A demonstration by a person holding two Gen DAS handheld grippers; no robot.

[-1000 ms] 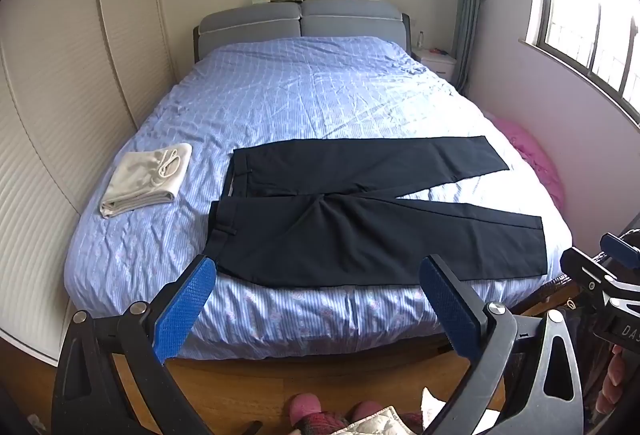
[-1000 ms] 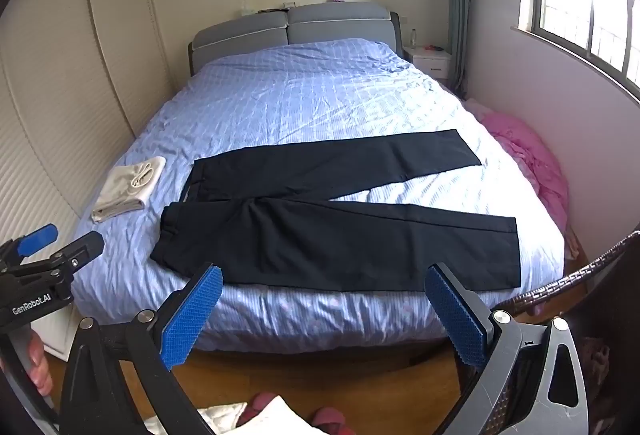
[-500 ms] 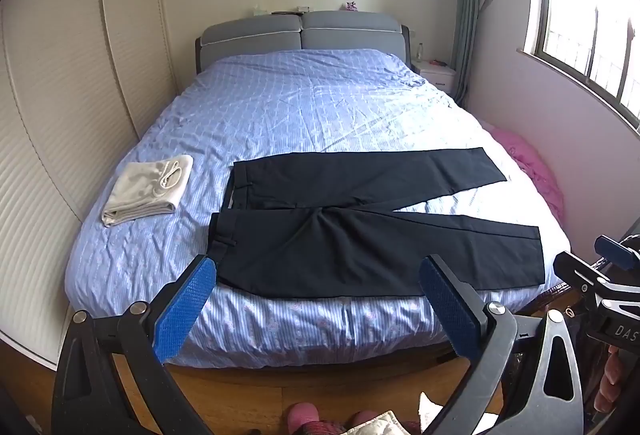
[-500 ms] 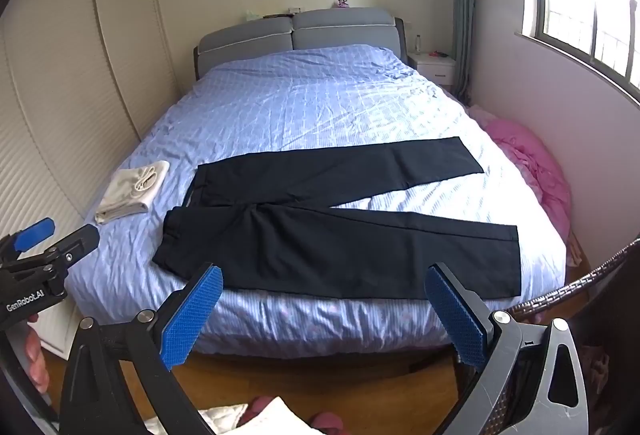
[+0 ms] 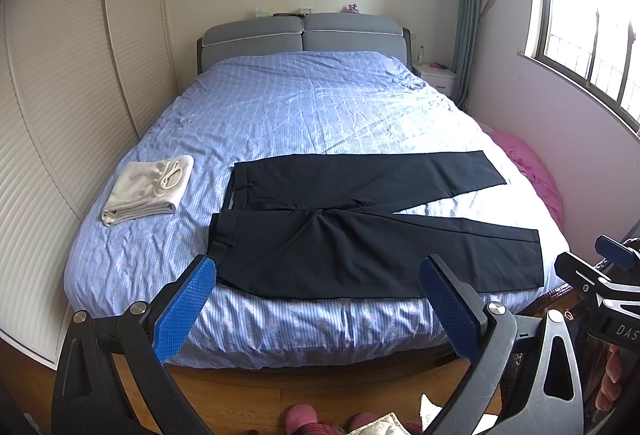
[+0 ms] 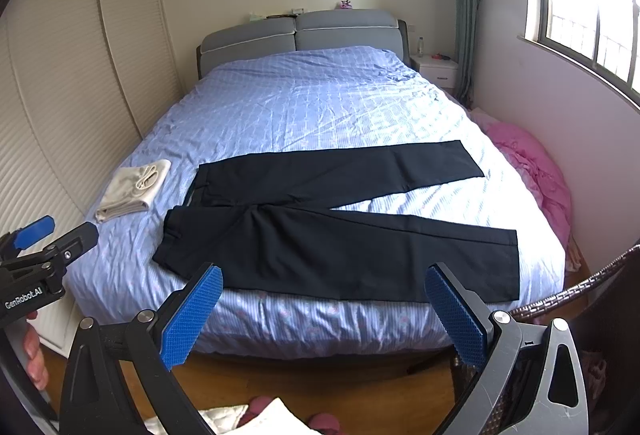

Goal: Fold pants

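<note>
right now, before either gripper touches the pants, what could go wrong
1. The pants lie close to the foot edge of the bed; a pull toward that edge could slide them off.
2. The two legs are splayed apart, so folding one over the other may leave the hems misaligned.
3. The bedcover is wrinkled and loose; the open jaws of the left gripper or right gripper might pinch it along with the fabric.
</note>
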